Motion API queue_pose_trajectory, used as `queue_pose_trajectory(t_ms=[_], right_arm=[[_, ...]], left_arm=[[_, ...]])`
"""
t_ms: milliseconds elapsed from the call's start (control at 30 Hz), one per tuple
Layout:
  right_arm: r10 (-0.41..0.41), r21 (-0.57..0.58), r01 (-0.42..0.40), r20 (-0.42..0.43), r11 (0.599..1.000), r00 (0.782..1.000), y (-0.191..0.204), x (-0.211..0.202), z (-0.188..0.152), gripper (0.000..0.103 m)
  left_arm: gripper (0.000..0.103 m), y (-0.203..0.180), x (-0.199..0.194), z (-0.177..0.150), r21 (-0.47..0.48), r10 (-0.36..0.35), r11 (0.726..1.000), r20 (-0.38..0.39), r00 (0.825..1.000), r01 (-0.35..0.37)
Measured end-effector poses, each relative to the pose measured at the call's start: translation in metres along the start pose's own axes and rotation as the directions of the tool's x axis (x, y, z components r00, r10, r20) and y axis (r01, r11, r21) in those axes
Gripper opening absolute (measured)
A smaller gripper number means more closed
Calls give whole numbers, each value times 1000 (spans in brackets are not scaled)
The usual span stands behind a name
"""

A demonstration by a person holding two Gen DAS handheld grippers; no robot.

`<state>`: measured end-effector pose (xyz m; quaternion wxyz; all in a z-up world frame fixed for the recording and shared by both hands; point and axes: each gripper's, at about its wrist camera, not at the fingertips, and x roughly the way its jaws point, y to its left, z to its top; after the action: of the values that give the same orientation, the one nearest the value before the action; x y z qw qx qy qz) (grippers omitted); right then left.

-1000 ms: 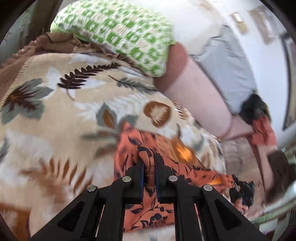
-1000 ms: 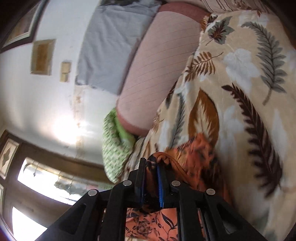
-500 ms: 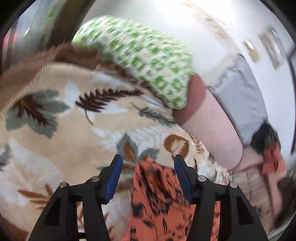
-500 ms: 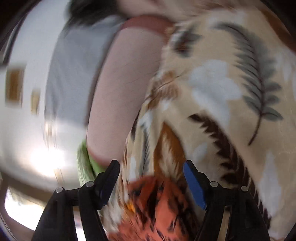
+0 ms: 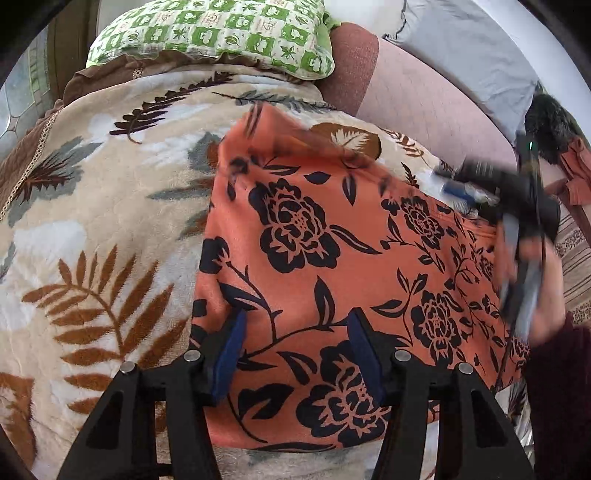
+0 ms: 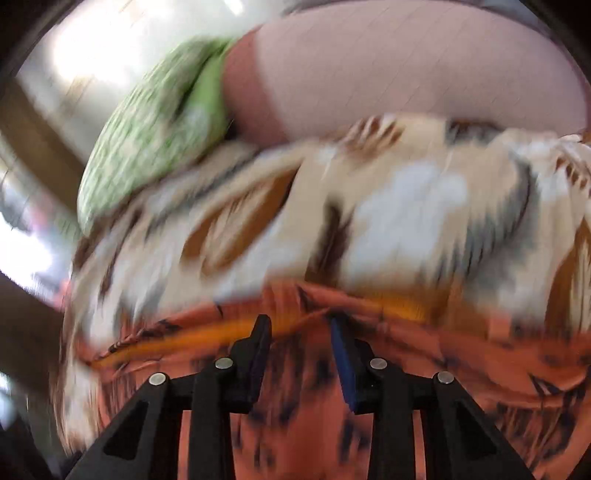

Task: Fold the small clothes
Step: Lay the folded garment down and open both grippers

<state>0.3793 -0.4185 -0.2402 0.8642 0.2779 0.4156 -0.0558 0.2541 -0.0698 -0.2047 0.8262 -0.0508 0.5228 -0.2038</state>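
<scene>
An orange garment with black flower print lies spread flat on a leaf-patterned blanket. My left gripper is open and empty, its jaws wide apart just above the garment's near edge. My right gripper shows blurred at the garment's right side in the left wrist view. In the right wrist view the right gripper is open, empty, over the garment's far edge; that view is motion-blurred.
A green checked pillow lies at the head of the bed, beside a pink bolster and a grey pillow. Dark and rust-coloured clothes are piled at the far right.
Both grippers were shut on the bunched orange garment one second ago. Both have opened and let go, and the garment now lies spread flat. The right gripper is moving fast.
</scene>
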Motion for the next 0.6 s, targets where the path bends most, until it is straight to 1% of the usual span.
queue_pose_trajectory(t_ms=[33, 100, 133, 200, 233, 267, 300, 333, 367, 400, 433, 467, 500, 567, 600], right_arm=[[4, 48, -5, 29, 999, 1000, -7, -7, 12, 36], [61, 69, -63, 23, 996, 998, -16, -23, 20, 37], [79, 53, -80, 13, 995, 997, -21, -36, 14, 37], [60, 5, -60, 5, 998, 998, -32, -63, -7, 37], [37, -11, -37, -10, 999, 999, -45, -79, -25, 37], [9, -8, -9, -28, 1000, 1000, -60, -90, -41, 37], [-35, 16, 36, -65, 999, 997, -83, -97, -57, 37], [-81, 38, 86, -104, 996, 991, -106, -102, -69, 37], [-137, 55, 145, -129, 988, 982, -127, -104, -79, 37], [-157, 79, 169, -138, 982, 978, -146, -109, -88, 22], [-114, 126, 129, -121, 984, 986, -166, -126, -97, 13], [-85, 156, 101, -104, 983, 991, -171, -140, -101, 12], [-68, 161, 82, -89, 984, 994, -170, -154, -106, 18], [-11, 87, 14, -45, 996, 999, -150, -183, -121, 18], [27, 45, -26, -39, 999, 999, -138, -193, -134, 18]], left_arm=[[58, 0, -3, 2, -8, -7, 1000, 7, 1000, 7], [58, -3, -9, 10, 2, -10, 1000, 33, 999, 10], [58, -8, -10, 21, 21, -8, 1000, 55, 998, 7], [60, -16, -2, 48, 39, 9, 999, 82, 997, -12], [62, -17, 8, 64, 31, 24, 999, 74, 997, -26], [66, -18, 23, 79, 16, 24, 1000, 42, 999, -25], [66, -15, 42, 93, -9, 26, 1000, 7, 1000, -26], [66, -8, 63, 103, -31, 73, 997, -24, 997, -73], [66, 1, 79, 108, -57, 120, 991, -65, 991, -124], [66, 13, 90, 109, -107, 119, 986, -101, 988, -130], [66, 16, 84, 110, -133, 92, 986, -77, 993, -102], [65, 16, 75, 109, -136, 74, 987, -60, 995, -82], [65, 15, 62, 106, -128, 58, 990, -42, 997, -62], [66, 17, 26, 86, -110, 11, 994, 20, 1000, -9], [69, 17, 13, 74, -96, -6, 995, 37, 999, 9]])
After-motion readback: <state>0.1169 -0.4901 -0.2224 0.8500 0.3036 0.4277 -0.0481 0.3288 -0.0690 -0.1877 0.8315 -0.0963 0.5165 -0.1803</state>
